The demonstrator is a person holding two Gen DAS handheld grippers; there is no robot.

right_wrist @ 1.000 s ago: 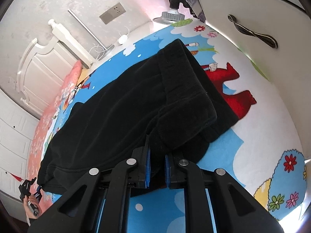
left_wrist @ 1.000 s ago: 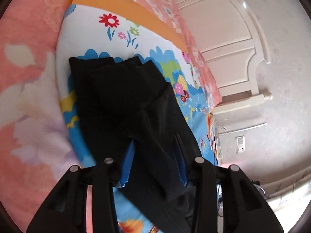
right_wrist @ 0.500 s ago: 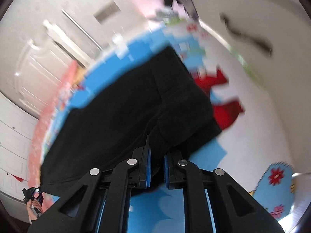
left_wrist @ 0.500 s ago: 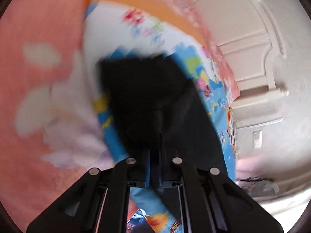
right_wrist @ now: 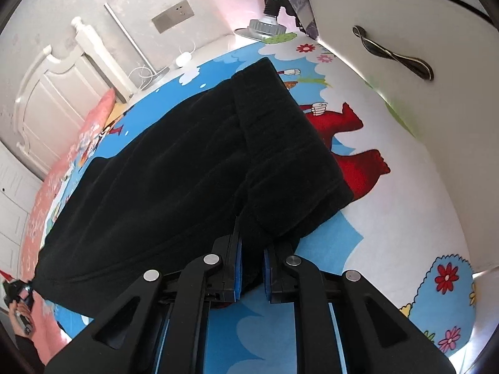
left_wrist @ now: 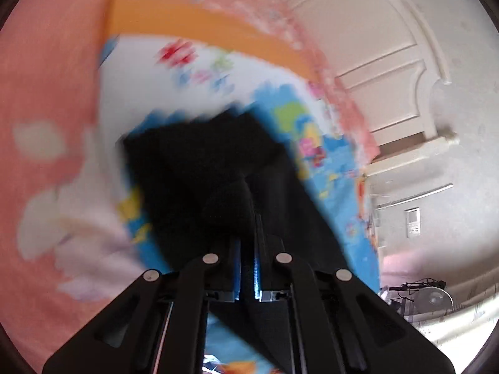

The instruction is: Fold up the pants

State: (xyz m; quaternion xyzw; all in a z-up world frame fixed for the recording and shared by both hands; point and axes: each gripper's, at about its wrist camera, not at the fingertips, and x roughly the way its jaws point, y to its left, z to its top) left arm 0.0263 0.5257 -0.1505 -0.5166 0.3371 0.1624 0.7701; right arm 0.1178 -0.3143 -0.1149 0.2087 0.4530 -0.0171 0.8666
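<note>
Black pants (right_wrist: 193,168) lie on a cartoon-print sheet (right_wrist: 389,205), their waistband end (right_wrist: 290,152) nearest the right gripper. My right gripper (right_wrist: 252,249) is shut on the near edge of that waistband end, with black cloth bunched between its blue pads. In the blurred left wrist view the pants (left_wrist: 199,168) run away toward the leg ends. My left gripper (left_wrist: 248,233) is shut on a fold of the black cloth near its near edge.
A pink flowered bedspread (left_wrist: 43,99) and an orange band (left_wrist: 199,28) border the sheet. A white headboard (left_wrist: 383,71) and wall stand beyond. A white cabinet with a metal handle (right_wrist: 393,51) and a fan base (right_wrist: 265,26) lie past the pants. A person's hand (right_wrist: 18,311) shows low left.
My left gripper went from open astride a pants leg to shut on the cloth, and its view has swung and blurred. My right gripper stays shut on the waistband end.
</note>
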